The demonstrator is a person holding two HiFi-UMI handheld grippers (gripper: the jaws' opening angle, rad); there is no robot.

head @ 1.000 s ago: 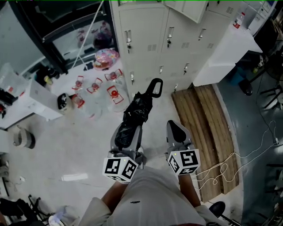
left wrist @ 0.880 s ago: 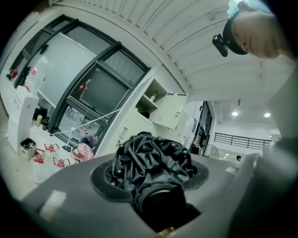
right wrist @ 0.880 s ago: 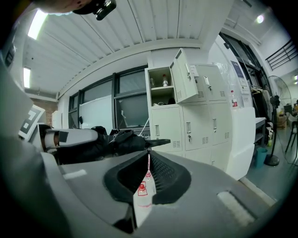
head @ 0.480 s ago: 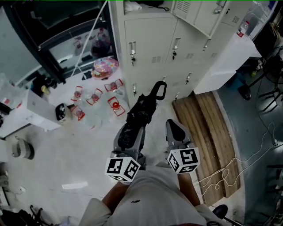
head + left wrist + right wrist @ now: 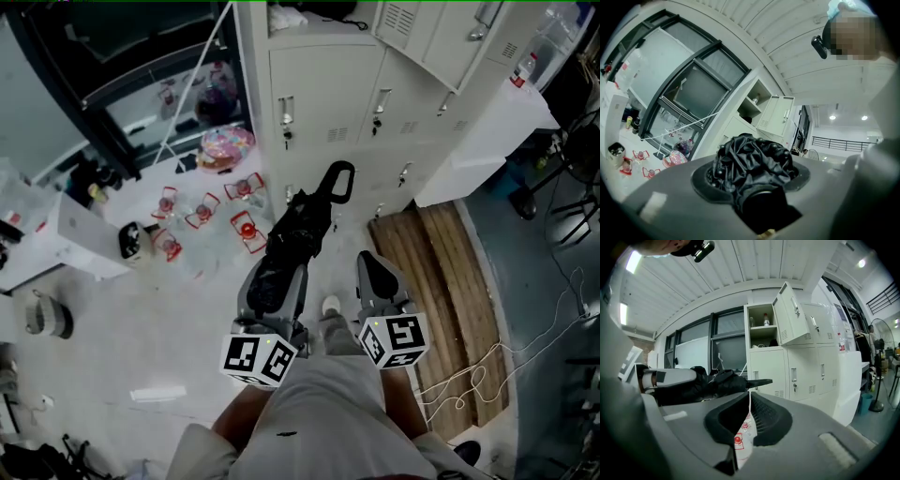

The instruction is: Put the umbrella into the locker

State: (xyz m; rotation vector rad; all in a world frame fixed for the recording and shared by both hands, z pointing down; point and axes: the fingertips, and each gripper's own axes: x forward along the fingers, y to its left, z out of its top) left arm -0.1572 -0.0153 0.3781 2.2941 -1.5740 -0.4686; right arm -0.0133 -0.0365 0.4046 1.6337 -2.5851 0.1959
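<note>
Grips the folded black umbrella in the left hand-held gripper, with both jaws clamped on the bundled canopy. Holds it roughly level above the floor, out in front of the locker, with the looped handle leading toward the locker's closed lower doors. Stops short of those doors, with handle and metal not touching.

Carries the right hand-held gripper just beside the umbrella, equally short of the locker and pointed the same way. Has its jaws drawn together to a thin slit, with nothing between the pads.

Faces an open compartment in the locker's upper row, well above the level of the umbrella. Shows that compartment's door swung outward and a few small things on the shelf inside, too small to identify.

Stands with a wooden pallet on the floor at the foot of the locker's right part. Leaves several small red-and-white things and a pink object scattered on the floor off the locker's left corner, well apart from the umbrella.
</note>
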